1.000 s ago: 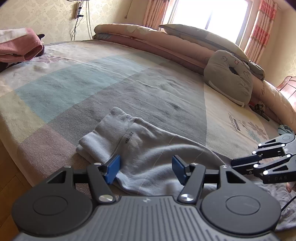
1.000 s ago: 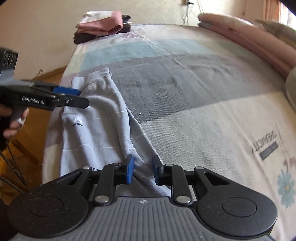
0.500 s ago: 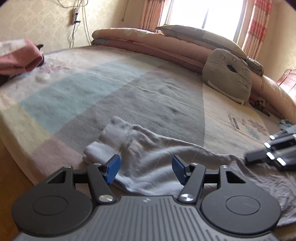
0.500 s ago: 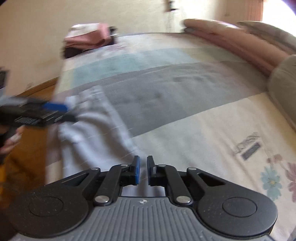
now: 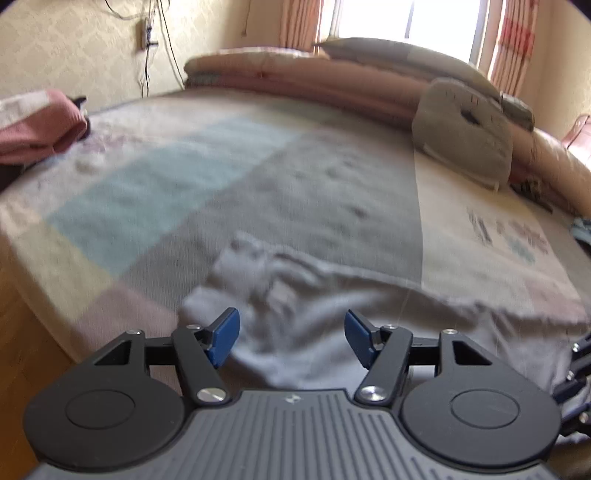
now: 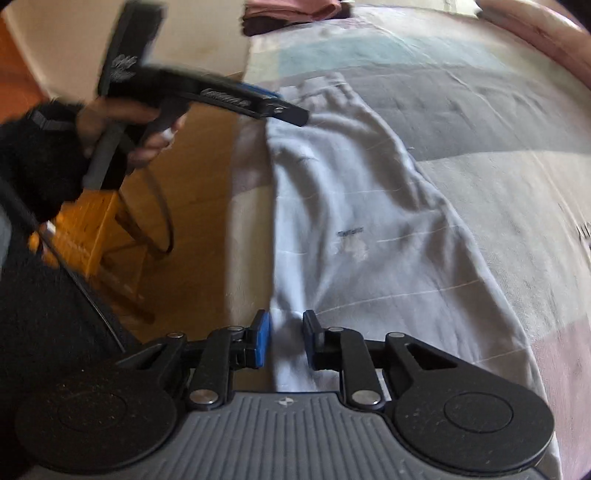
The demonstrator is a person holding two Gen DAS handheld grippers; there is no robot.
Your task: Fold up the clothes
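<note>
Light grey trousers [image 6: 362,229] lie lengthwise along the near edge of the bed [image 6: 498,122]; they also show in the left wrist view [image 5: 314,314]. My left gripper [image 5: 291,338] is open, its blue pads over the waistband end, apart from the cloth. It also shows from the side in the right wrist view [image 6: 280,107], above the far end of the trousers. My right gripper [image 6: 286,341] is part open, with the trouser edge lying between its pads. Its black fingers [image 5: 576,373] show at the right edge of the left wrist view.
A stack of folded pink and dark clothes [image 5: 37,125] sits at the bed's far corner, also in the right wrist view [image 6: 295,11]. Rolled quilts [image 5: 314,77] and a grey cushion [image 5: 465,129] lie by the window. Wooden floor [image 6: 177,236] is beside the bed.
My right gripper swung left to the bed-edge side of the trousers and opened from nearly shut. My left gripper stayed open and drifted slightly back. The trousers look spread flatter.
</note>
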